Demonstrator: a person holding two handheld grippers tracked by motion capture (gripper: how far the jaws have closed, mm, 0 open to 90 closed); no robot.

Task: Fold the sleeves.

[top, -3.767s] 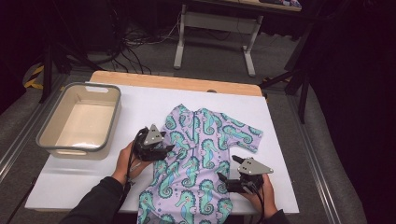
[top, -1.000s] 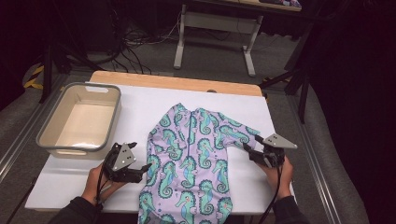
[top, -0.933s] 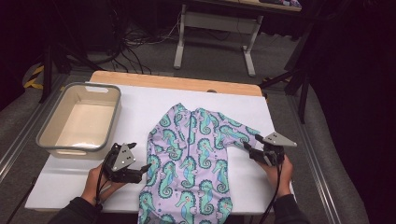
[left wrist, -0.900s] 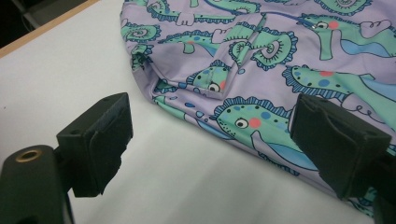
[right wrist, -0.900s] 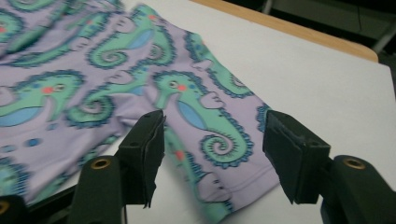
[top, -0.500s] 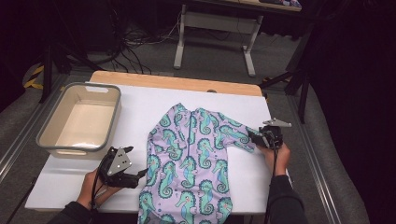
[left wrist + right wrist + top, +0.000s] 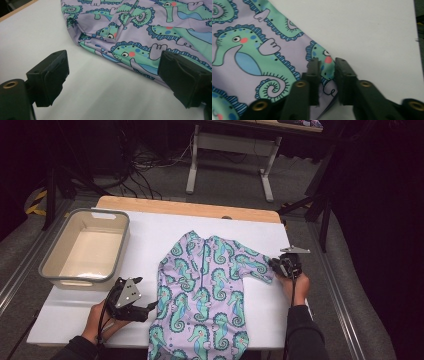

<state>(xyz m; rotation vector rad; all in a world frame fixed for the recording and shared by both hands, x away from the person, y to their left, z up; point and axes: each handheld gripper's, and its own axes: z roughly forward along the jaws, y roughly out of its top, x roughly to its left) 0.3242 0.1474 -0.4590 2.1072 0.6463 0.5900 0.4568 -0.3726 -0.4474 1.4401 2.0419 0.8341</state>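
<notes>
While the seahorse-print swimsuit (image 7: 205, 290) lies spread flat on the white counter (image 7: 150, 235), its lower end hanging over the near edge, we see the right tool (image 7: 275, 265) pinching the cuff of the sleeve (image 7: 250, 262) that stretches toward the right edge. In the right gripper view that tool (image 7: 327, 67) has its two black jaws drawn in narrow, having just been closing, with a fold of the purple and green fabric (image 7: 325, 60) caught between the pads. The person's right hand (image 7: 292, 282) holds the tool from behind, near the right edge of the counter.

The left tool (image 7: 145, 309) sits low near the front edge, just beside the garment's left side, held by the left hand (image 7: 97, 317). In the left gripper view its jaws stand wide apart; one pad hovers over bare counter, the other over the border of the swimsuit (image 7: 140, 32), and nothing is gripped between them.

A grey, cream-lined plastic tub (image 7: 55, 270) stands at the left side of the counter, well apart from the swimsuit. A strip of bare wood (image 7: 190, 207) shows along the far edge.
</notes>
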